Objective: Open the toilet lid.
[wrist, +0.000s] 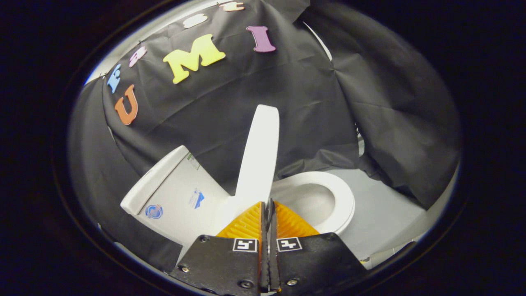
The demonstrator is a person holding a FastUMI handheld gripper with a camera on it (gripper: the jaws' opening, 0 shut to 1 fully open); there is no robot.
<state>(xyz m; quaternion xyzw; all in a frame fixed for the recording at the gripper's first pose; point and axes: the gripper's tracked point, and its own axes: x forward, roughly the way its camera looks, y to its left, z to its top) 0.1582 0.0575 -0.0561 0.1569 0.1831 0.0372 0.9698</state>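
One lid is standing raised just ahead of the gripper, whose fingers are pressing together, holding nothing. One seat and one tank are flanking them, partly hidden.

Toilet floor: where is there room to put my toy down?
Bare floor lies beside the bowl, up to the cloth. It is crowded between tank and raised lid, where the shut gripper sits.
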